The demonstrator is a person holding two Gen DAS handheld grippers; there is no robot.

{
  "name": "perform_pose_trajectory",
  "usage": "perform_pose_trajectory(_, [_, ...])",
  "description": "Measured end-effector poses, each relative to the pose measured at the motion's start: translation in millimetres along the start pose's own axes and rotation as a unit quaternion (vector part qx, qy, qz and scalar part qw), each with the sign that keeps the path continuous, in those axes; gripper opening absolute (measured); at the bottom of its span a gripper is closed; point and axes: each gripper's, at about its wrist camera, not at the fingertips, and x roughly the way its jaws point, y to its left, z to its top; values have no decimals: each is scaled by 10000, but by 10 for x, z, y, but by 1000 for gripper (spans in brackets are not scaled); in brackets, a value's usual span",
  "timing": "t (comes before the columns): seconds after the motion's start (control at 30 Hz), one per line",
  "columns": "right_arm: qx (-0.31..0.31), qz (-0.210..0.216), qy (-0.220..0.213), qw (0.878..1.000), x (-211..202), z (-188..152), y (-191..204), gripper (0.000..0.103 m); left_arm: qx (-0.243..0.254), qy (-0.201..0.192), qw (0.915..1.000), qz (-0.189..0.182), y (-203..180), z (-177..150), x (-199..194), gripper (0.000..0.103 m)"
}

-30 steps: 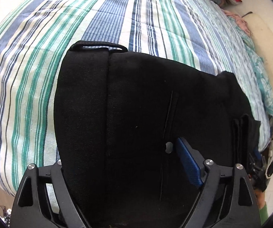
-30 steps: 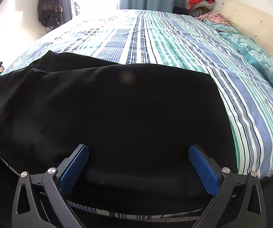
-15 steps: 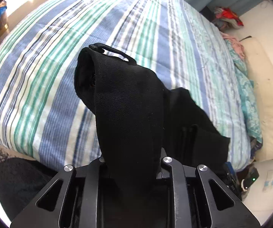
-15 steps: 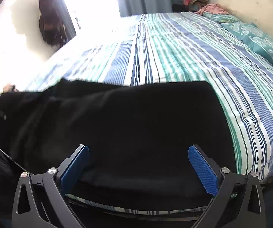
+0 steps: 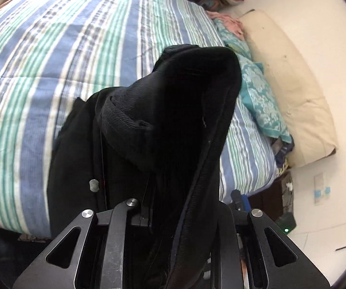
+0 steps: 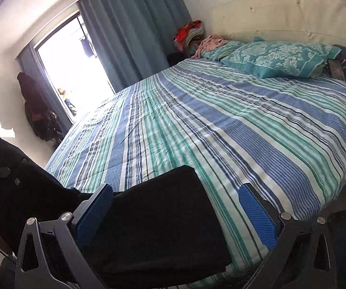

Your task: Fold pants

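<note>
Black pants [image 5: 134, 144] lie at the near edge of a striped bed. My left gripper [image 5: 170, 207] is shut on the waistband end of the pants and holds it lifted, so the cloth bunches up in front of the camera. In the right wrist view the folded leg end of the pants [image 6: 163, 224] lies flat on the bed edge. My right gripper [image 6: 175, 207] is open above it, blue pads [image 6: 257, 212] wide apart and holding nothing. The lifted end with the left gripper shows at the far left [image 6: 1, 166].
The blue, green and white striped bedspread [image 6: 221, 125] covers the bed. Teal pillows [image 6: 276, 60] and a cream headboard [image 6: 293, 7] are at the far right. A clothes pile [image 6: 189, 33], curtains and a bright window stand behind.
My left gripper closed on the waistband end and lifted it up and to the right. My right gripper stayed open and rose and tilted up, so less of the pants fills its view.
</note>
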Motion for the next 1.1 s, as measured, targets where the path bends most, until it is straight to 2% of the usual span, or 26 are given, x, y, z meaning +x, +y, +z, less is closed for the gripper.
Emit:
perform_pose_trajectory(0.1, [236,-189,-190,9994,-101,19,-170,103,449,246,9978,412,-280,-151,499,21])
perform_pose_trajectory(0.13, [326,-242,-228,9989,-118,27,-224,103,776,337,9946,609,-387,-221,693,25])
perform_pose_trajectory(0.17, [424,-274,-252,9984,-133,30,-276,103,1075,463,9898,815,-476,-275,910,27])
perform_pose_trajectory(0.2, [524,-283,-253,9979,-146,31,-330,103,1383,623,9820,1122,-548,-335,1123,32])
perform_pose_trajectory(0.23, [639,-304,-256,9972,-149,31,-383,103,1709,783,9715,1443,-599,-394,1299,32])
perform_pose_trajectory(0.27, [763,-314,-271,9962,-153,32,-432,103,2003,884,9614,1667,-637,-448,1405,32])
perform_pose_trajectory(0.3, [883,-315,-296,9952,-163,37,-486,103,2133,865,9579,1716,-661,-491,1394,33])
perform_pose_trajectory(0.33, [998,-330,-335,9939,-177,39,-537,103,2067,782,9621,1600,-641,-483,1305,33])
perform_pose_trajectory(0.4, [1266,-360,-452,9903,-233,37,-671,103,1660,650,9780,1080,-514,-370,1020,34])
perform_pose_trajectory(0.47, [1565,-310,-503,9859,-258,33,-795,103,1351,548,9874,616,-383,-225,732,36])
perform_pose_trajectory(0.53, [1781,-263,-428,9827,-218,15,-875,103,1214,516,9904,416,-300,-99,560,40])
perform_pose_trajectory(0.6, [1819,-226,-298,9826,-132,11,-870,103,1144,533,9911,427,-257,-24,506,46])
perform_pose_trajectory(0.63, [1802,-190,-243,9831,-91,8,-841,103,1077,556,9918,400,-263,-22,520,58])
perform_pose_trajectory(0.7, [1708,-86,-163,9851,-38,2,-752,103,889,665,9938,-36,-337,-38,576,77])
perform_pose_trajectory(0.8, [1562,5,-210,9875,-57,-4,-642,103,551,1003,9923,-467,-471,-34,718,78])
perform_pose_trajectory(0.87, [1527,-20,-361,9876,-122,10,-635,103,486,937,9916,-742,-538,1,627,78])
perform_pose_trajectory(0.93, [1559,-34,-494,9865,-185,29,-684,103,565,682,9932,-760,-599,77,499,79])
perform_pose_trajectory(1.0, [1634,-51,-517,9852,-213,34,-761,103,600,386,9956,-603,-511,173,306,80])
perform_pose_trajectory(1.1, [1623,-69,-280,9863,-176,22,-810,103,614,-79,9981,-68,-143,241,-44,83])
